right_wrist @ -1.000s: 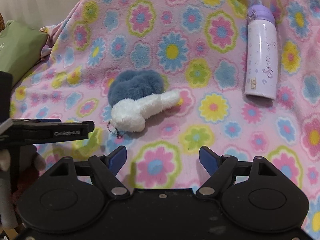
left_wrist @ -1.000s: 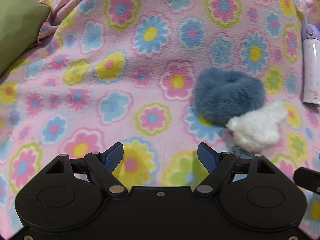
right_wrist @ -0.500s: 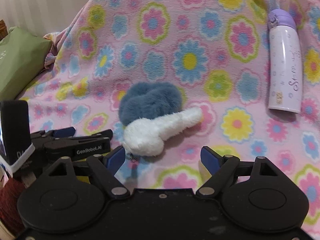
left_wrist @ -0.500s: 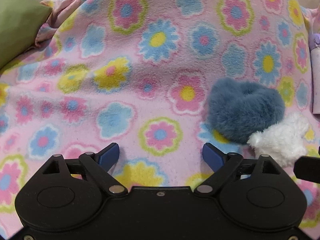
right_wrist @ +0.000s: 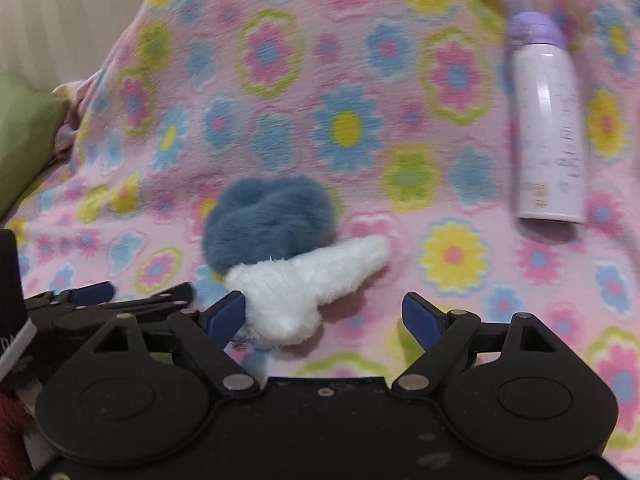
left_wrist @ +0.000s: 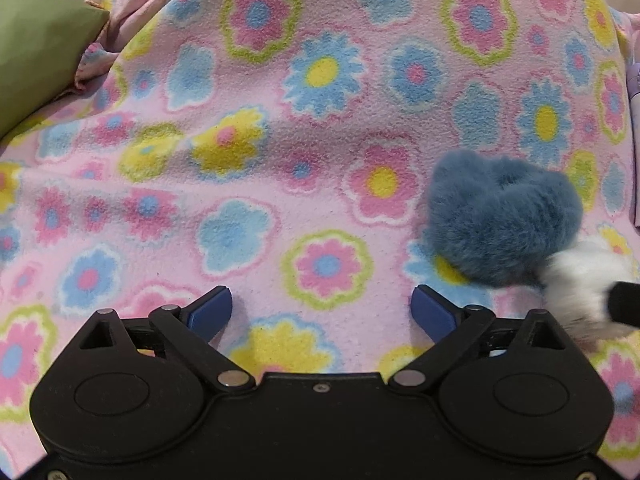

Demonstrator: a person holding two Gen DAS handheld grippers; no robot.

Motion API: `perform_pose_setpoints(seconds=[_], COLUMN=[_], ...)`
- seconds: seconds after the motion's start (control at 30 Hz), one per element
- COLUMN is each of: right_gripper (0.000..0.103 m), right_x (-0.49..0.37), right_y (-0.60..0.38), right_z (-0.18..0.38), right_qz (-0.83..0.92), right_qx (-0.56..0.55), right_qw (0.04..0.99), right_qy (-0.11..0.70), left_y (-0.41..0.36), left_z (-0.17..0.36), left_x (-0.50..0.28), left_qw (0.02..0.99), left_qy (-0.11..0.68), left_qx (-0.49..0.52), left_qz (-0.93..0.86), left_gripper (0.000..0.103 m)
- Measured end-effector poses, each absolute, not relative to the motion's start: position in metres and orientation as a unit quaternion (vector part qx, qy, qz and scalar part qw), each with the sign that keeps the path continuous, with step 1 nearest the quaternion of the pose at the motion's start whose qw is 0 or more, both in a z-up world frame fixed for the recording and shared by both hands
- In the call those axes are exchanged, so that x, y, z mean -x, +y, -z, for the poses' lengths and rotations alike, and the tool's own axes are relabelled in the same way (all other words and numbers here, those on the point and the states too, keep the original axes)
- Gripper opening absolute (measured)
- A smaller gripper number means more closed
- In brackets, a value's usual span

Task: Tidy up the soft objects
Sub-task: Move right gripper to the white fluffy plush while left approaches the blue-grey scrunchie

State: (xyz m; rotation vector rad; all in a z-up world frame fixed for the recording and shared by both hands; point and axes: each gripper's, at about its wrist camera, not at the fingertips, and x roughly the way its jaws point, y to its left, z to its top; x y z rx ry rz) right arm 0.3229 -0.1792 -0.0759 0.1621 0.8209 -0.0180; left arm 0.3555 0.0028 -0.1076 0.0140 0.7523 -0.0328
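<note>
The flowered blanket point(left_wrist: 280, 184) lies bare across the middle and left of the left wrist view, open for passing. A blue fluffy toy point(left_wrist: 500, 216) and a white fluffy toy point(right_wrist: 308, 284), touching, block the lower right. A green cushion point(left_wrist: 36, 44) bounds the upper left; a lilac bottle point(right_wrist: 548, 120) lies at the right wrist view's upper right.

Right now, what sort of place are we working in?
Probably a home, a sofa or bed: a flowered fleece blanket drapes the seat, a green cushion sits at its edge, and a lilac bottle lies on it.
</note>
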Motion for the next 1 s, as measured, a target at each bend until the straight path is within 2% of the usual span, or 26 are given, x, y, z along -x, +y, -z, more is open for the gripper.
perform_pose_setpoints(seconds=[0.2,0.5,0.83,0.93,1.0], right_gripper=[0.086,0.086,0.087,0.082,0.07], right_x=[-0.305,-0.306,-0.338,-0.349,-0.355], right_y=[-0.192,-0.171,-0.167,-0.164,-0.161], right_z=[0.069,0.067,0.083,0.09,0.094], right_qz=[0.091,0.03,0.012,0.011,0.012], right_qx=[-0.057,-0.091,-0.145,-0.138,-0.129], right_qw=[0.918,0.92,0.895,0.893,0.892], right_qy=[0.381,0.38,0.422,0.428,0.434], left_y=[0.003,0.003,0.003,0.003,0.003], left_z=[0.108,0.108,0.108,0.108,0.108], left_x=[-0.356,-0.356,-0.356,-0.356,-0.356], left_qw=[0.93,0.93,0.93,0.93,0.93], left_qy=[0.367,0.367,0.367,0.366,0.366], left_qx=[-0.007,-0.006,-0.007,-0.007,-0.007], left_qz=[0.016,0.016,0.016,0.016,0.016], left_gripper=[0.094,0.095,0.095,0.095,0.095])
